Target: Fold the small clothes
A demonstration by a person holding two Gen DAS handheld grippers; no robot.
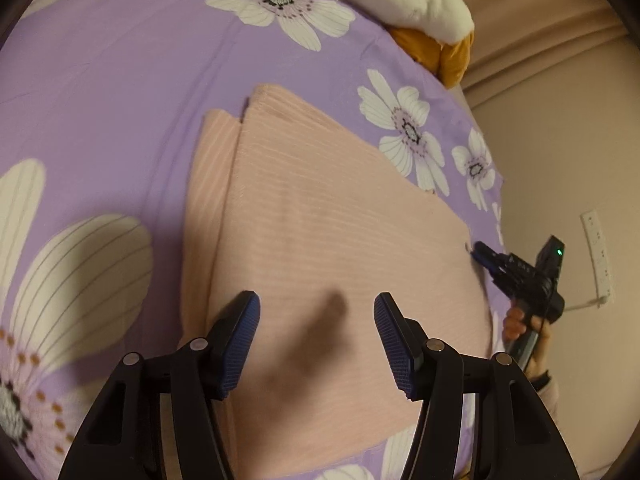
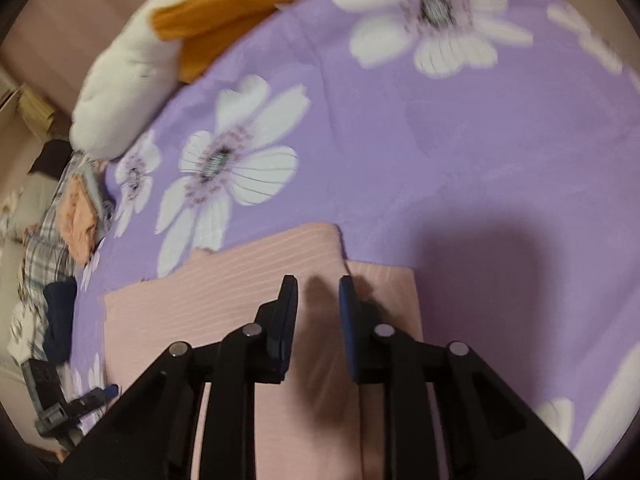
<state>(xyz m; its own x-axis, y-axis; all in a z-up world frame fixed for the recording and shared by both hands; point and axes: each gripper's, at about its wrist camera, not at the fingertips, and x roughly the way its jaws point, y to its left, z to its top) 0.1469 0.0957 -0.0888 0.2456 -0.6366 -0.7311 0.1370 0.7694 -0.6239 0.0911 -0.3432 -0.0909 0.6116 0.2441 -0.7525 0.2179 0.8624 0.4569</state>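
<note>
L claw (image 1: 317, 312) angled down, pads wide apart; R claw (image 2: 318, 292) angled down, narrow gap, nothing gripped.

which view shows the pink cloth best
The left wrist view: the pink cloth fills the middle, showing its folded layers and most edges. The right wrist view shows only part of it, blurred and half hidden behind the right gripper.

right gripper (image 2: 318, 300): jaws apart with a narrow gap, nothing between the pads, hanging over the pink garment (image 2: 240, 304) | pink garment: folded flat near the sheet's near edge | purple flowered sheet (image 2: 440, 140): spread out | white cushion (image 2: 120, 92) and orange cloth (image 2: 224, 12): at the far left corner | left gripper (image 2: 80, 402): low at the left edge, blurred
</note>
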